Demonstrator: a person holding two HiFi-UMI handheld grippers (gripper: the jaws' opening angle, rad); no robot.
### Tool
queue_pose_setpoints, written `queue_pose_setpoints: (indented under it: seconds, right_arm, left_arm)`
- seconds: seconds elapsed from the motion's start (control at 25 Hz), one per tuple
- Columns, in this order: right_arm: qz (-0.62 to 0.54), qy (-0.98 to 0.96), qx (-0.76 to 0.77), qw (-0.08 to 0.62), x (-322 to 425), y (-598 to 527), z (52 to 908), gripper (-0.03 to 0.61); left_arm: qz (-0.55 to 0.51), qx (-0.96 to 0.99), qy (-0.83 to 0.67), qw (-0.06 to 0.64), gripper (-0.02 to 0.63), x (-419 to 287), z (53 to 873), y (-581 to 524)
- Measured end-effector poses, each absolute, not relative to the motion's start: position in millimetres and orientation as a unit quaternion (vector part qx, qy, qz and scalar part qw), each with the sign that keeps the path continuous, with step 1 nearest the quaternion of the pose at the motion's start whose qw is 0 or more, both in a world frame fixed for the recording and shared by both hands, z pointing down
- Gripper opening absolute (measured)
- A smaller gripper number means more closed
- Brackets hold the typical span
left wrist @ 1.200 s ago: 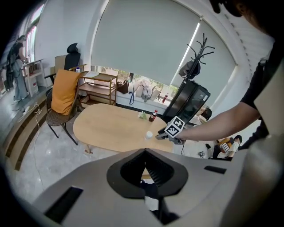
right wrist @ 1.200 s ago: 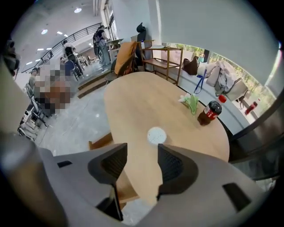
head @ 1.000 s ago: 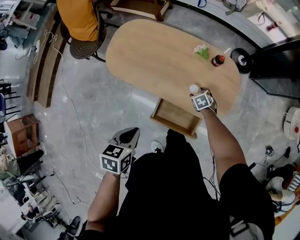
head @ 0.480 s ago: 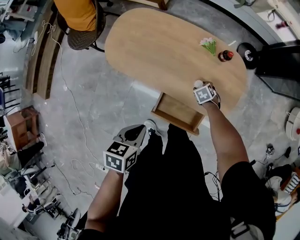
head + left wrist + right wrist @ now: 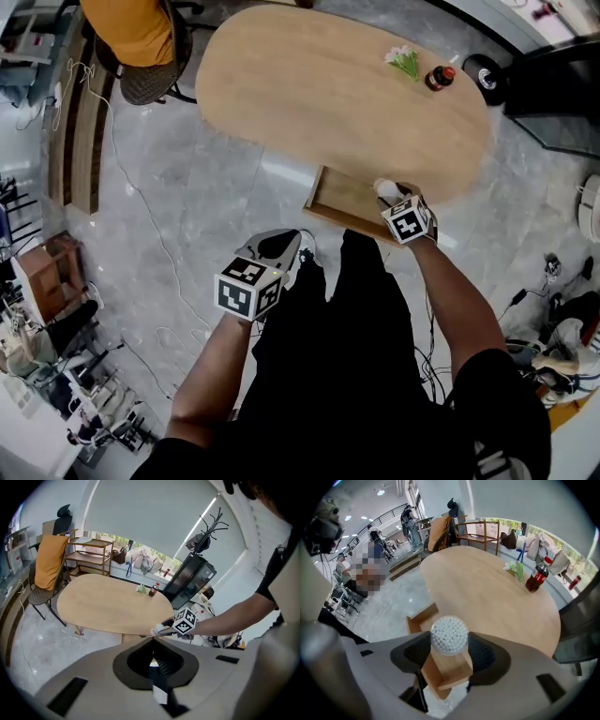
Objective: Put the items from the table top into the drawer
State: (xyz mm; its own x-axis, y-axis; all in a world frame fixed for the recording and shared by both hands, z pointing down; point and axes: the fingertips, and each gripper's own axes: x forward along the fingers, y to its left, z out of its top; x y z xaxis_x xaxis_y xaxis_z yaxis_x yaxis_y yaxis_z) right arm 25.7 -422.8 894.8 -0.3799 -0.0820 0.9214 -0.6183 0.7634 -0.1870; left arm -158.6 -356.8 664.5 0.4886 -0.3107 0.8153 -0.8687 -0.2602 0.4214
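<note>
R gripper (image 5: 388,191) grips swab jar (image 5: 449,633) above drawer (image 5: 339,199), past table (image 5: 328,89) edge.

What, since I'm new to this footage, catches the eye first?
The right gripper holds a jar of cotton swabs over the open wooden drawer, its jaws having just closed a little on it. At the oval table's far end sit a dark bottle and a flower sprig.

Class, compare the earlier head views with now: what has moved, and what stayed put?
The right tongs, closing slightly on the cotton swab jar, carried it from the table edge to over the open drawer. The left tongs stayed low and empty; flowers and bottle stayed on the table.
</note>
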Motion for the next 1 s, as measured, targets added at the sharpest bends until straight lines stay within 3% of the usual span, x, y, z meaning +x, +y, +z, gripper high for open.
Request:
queue_pose_setpoints:
  seconds: [0.32,0.6,1.0]
  right_arm:
    - [0.290,-0.757,0.200,0.551,-0.6,-339.1,975.3,0.244]
    - [0.198,-0.750,0.163,0.610,-21.6,-342.9,1049.6,0.244]
    - [0.210,-0.720,0.190,0.633,-23.9,-338.7,1038.4,0.261]
  left_arm:
    - [0.319,0.730,-0.381,0.469,0.005,-170.3,684.2,-307.7]
    - [0.335,0.699,-0.403,0.487,0.005,-210.4,693.8,-260.3]
    - [0.312,0.703,-0.424,0.479,0.005,-249.8,683.7,-237.3]
